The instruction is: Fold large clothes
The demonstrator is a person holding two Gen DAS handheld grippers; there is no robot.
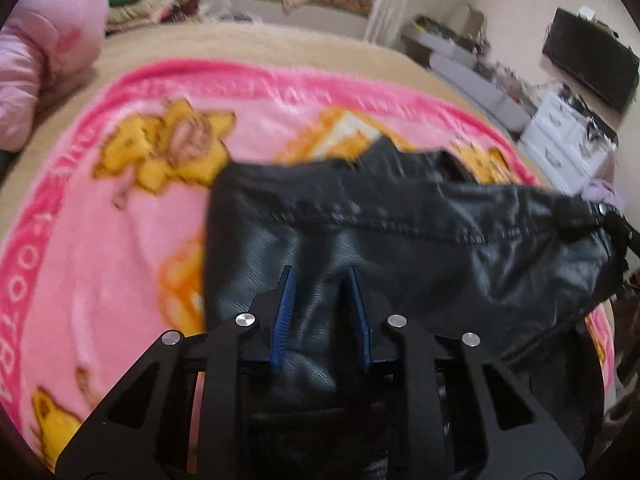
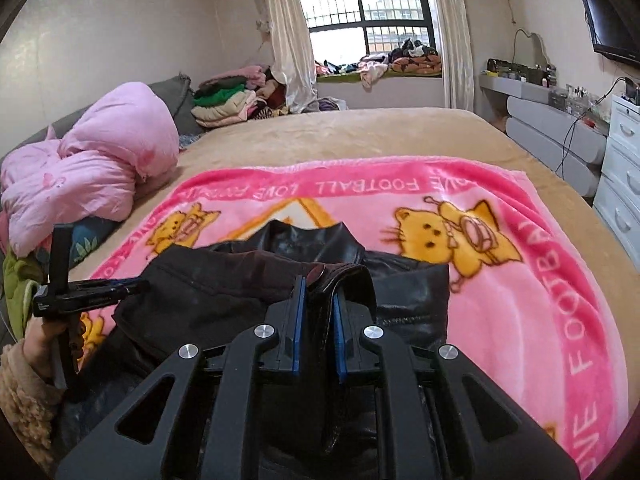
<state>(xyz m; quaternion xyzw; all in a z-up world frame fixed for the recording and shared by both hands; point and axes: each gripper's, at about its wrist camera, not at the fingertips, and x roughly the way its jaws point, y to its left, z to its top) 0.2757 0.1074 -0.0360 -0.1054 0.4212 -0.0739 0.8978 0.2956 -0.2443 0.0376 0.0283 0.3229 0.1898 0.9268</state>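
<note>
A black leather jacket (image 1: pixel 400 240) lies partly folded on a pink cartoon blanket (image 1: pixel 120 220). My left gripper (image 1: pixel 320 276) has its blue pads a little apart with a fold of the jacket between them. In the right wrist view the jacket (image 2: pixel 224 292) lies on the blanket (image 2: pixel 520 300), and my right gripper (image 2: pixel 320 284) is shut on a folded edge of it with a snap button. The left gripper (image 2: pixel 132 288) shows at the left, reaching into the jacket, its tips hidden.
The blanket lies on a beige bed (image 2: pixel 340 132). A pink duvet (image 2: pixel 92 164) is bunched at the left. Folded clothes (image 2: pixel 224 100) are piled near the curtain. White drawers (image 2: pixel 624 168) and a grey dresser (image 2: pixel 560 132) stand at the right.
</note>
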